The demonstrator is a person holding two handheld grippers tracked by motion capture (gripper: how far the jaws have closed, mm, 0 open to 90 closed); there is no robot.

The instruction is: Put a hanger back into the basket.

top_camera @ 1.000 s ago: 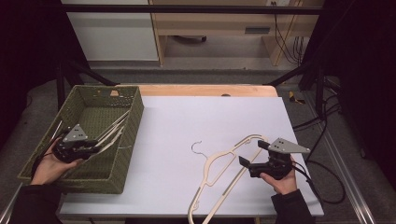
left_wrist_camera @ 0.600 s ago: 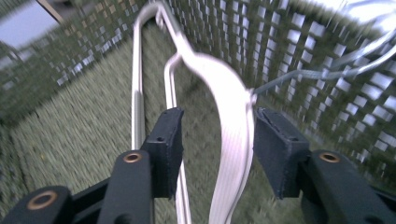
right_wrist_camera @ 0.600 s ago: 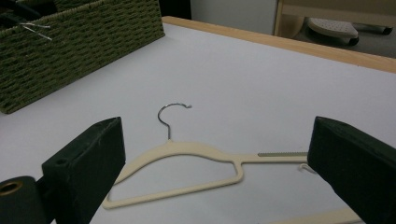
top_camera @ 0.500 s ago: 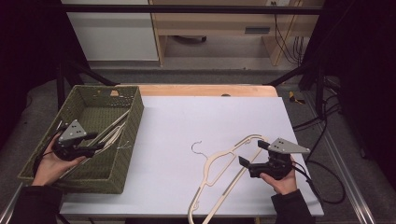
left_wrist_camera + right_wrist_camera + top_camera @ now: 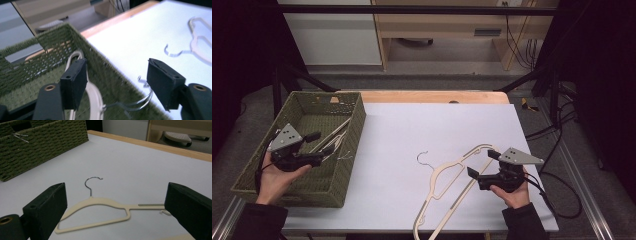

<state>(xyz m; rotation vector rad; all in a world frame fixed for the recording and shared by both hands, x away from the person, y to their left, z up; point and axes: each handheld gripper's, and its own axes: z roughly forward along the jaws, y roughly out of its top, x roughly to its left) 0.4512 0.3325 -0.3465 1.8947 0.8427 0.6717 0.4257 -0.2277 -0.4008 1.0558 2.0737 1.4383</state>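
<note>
A: Hangers are being gathered, it seems. From the high view, what is made out?

B: One cream hanger (image 5: 452,187) is seen flat on the bench (image 5: 412,135), well right of the basket (image 5: 354,150); the right claw (image 5: 482,165) is held open just beside its shoulder, presumably for a pickup. The left claw (image 5: 318,149) is held over the basket, where more hangers (image 5: 332,137) lie, probably dropped there for storage.

A: And the left gripper view?

B: Its pads have just been opening; nothing is pinched, and a released hanger (image 5: 96,98) is seen below, inside the basket wall (image 5: 107,72).

A: The right gripper view?

B: Wide-apart pads frame the hanger (image 5: 100,205); nothing is gripped.
</note>
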